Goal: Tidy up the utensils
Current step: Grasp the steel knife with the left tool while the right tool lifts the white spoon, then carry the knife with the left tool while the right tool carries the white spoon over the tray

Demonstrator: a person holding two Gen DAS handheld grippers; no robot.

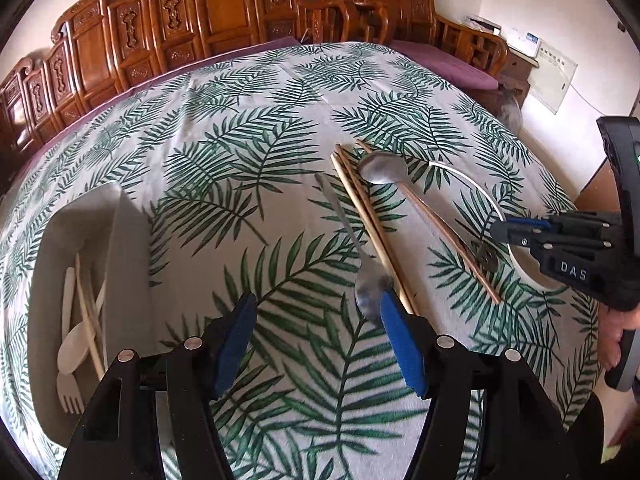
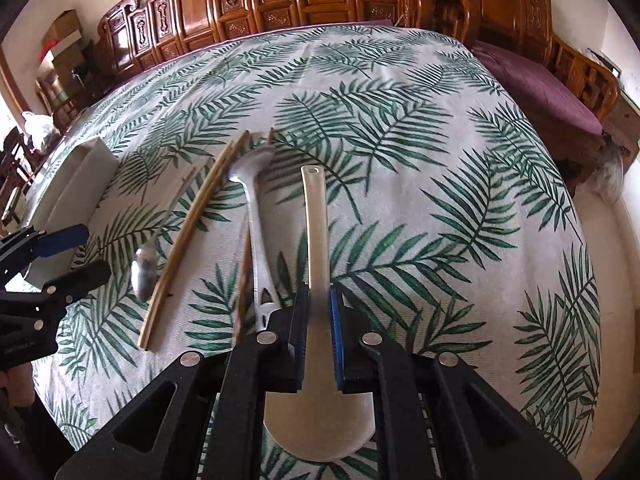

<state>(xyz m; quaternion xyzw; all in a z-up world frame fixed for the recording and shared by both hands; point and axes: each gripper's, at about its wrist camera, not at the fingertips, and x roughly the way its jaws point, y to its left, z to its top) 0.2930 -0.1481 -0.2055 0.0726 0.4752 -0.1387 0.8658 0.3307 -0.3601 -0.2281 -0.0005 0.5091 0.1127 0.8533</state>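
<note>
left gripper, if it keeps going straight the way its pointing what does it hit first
Probably the bare leaf-print tablecloth between its open fingers. The small metal spoon lies right beside the right finger, so it may brush that; depth is unclear.

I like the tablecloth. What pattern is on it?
Green fern leaves on white tablecloth, clearest in the right wrist view.

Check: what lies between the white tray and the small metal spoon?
Only bare leaf-print tablecloth between the white tray and the small metal spoon, per left wrist view.
</note>
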